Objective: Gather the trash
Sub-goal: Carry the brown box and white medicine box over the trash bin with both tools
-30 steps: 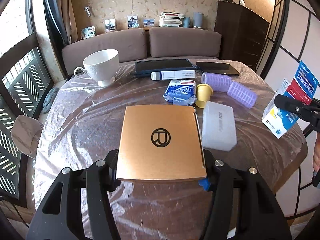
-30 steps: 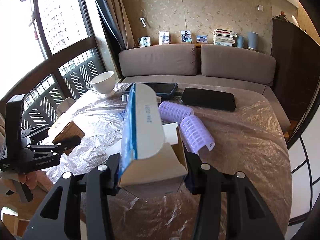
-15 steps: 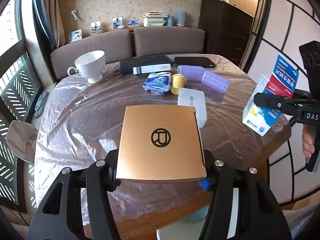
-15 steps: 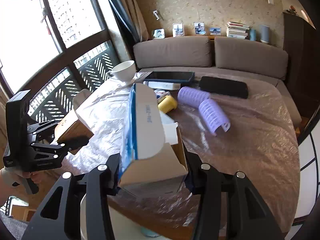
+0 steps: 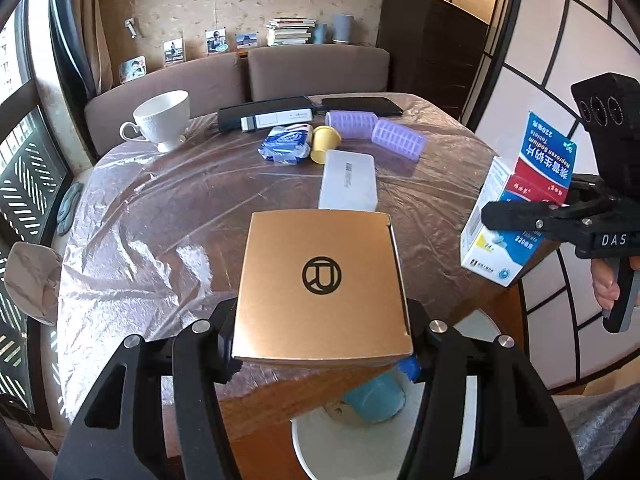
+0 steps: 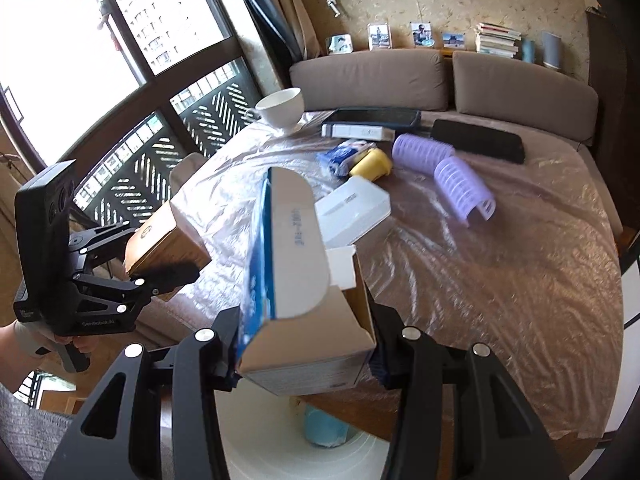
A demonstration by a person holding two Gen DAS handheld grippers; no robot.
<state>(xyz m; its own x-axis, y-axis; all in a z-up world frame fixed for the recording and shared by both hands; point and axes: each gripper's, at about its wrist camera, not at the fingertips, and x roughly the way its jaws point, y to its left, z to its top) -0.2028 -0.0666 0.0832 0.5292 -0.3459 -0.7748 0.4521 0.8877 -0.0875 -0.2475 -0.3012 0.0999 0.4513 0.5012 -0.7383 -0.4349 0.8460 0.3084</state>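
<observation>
While both grippers hang past the near edge of the table (image 5: pixel 168 208), over the white bin (image 5: pixel 340 444), the left gripper (image 5: pixel 320 340) is clamped on the gold box (image 5: pixel 320 280) and the right gripper (image 6: pixel 304 356) on the opened pill box (image 6: pixel 292 276).

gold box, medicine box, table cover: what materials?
Gold box: likely paperboard with a satin metallic finish; folded edges, soft sheen.
Medicine box: thin printed card, glossy outside, brown raw inside at the open flap.
Table cover: clear plastic film; wrinkles and sharp glare.
</observation>
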